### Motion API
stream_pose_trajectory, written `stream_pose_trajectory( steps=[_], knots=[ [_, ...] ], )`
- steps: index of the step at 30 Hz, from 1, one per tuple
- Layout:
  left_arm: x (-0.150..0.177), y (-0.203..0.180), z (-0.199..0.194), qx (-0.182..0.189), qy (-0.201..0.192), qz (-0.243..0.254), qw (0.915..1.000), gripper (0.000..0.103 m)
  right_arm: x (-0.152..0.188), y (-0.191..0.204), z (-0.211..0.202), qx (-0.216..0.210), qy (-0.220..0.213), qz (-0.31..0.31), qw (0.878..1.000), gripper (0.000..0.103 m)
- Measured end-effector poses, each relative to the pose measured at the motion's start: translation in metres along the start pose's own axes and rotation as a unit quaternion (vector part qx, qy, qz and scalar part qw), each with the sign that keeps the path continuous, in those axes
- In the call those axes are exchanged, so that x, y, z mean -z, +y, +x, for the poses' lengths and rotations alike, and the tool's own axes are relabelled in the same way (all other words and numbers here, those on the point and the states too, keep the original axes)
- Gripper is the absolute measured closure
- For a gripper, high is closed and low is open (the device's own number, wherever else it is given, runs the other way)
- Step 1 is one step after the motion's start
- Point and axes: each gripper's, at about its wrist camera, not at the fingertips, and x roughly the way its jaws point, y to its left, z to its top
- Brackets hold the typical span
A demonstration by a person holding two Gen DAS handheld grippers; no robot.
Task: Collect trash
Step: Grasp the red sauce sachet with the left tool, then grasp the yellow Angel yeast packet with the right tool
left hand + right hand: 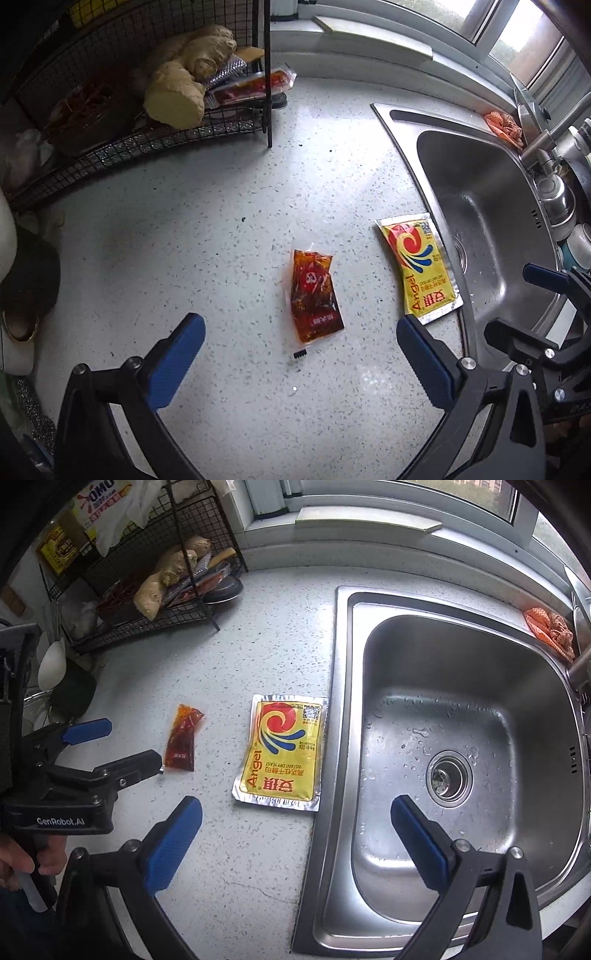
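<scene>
A red sauce packet (314,295) lies flat on the speckled counter, just beyond my left gripper (298,325), which is open and holds nothing. To its right, a yellow "Angel" yeast packet (419,269) rests against the sink rim (399,129). In the right wrist view the yeast packet (284,753) lies ahead of my open, empty right gripper (295,805), which straddles the sink rim (340,701). The sauce packet (183,742) sits left of it, near the left gripper (135,742). The right gripper (517,306) shows over the sink in the left view.
A black wire rack (147,620) with ginger (177,92) and packets stands at the back left. An orange cloth (550,631) lies on the sink's far corner by the faucet (543,144). Bowls and a white ladle (51,664) crowd the left edge. A window sill runs along the back.
</scene>
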Motion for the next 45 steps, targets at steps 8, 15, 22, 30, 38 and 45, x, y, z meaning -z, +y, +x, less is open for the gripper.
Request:
stream_pose_trajectory(
  steps=[8, 15, 22, 30, 38, 45],
  knots=[
    [-0.019, 0.001, 0.036, -0.004, 0.027, 0.012, 0.9996, 0.0, -0.009, -0.007, 0.023, 0.016, 0.026, 0.008, 0.999, 0.001],
    [-0.026, -0.001, 0.053, -0.013, 0.047, 0.007, 0.9988, 0.009, -0.018, -0.009, 0.029, 0.035, 0.032, 0.008, 0.999, 0.0],
    [-0.024, -0.004, 0.048, -0.049, 0.034, 0.021, 0.998, 0.036, -0.024, -0.007, 0.036, 0.022, 0.041, 0.011, 0.999, 0.0],
    [-0.017, 0.016, 0.033, -0.043, 0.019, 0.003, 0.9989, 0.09, -0.03, 0.007, 0.047, 0.013, 0.049, -0.01, 0.999, 0.0],
    [-0.007, 0.051, 0.005, -0.048, 0.006, -0.024, 0.9985, 0.091, -0.042, 0.03, 0.063, 0.006, 0.053, -0.035, 0.998, 0.003],
    [0.013, 0.07, -0.012, -0.045, 0.007, -0.037, 0.9983, 0.091, -0.043, 0.053, 0.083, 0.036, 0.066, -0.076, 0.994, 0.03]
  ],
)
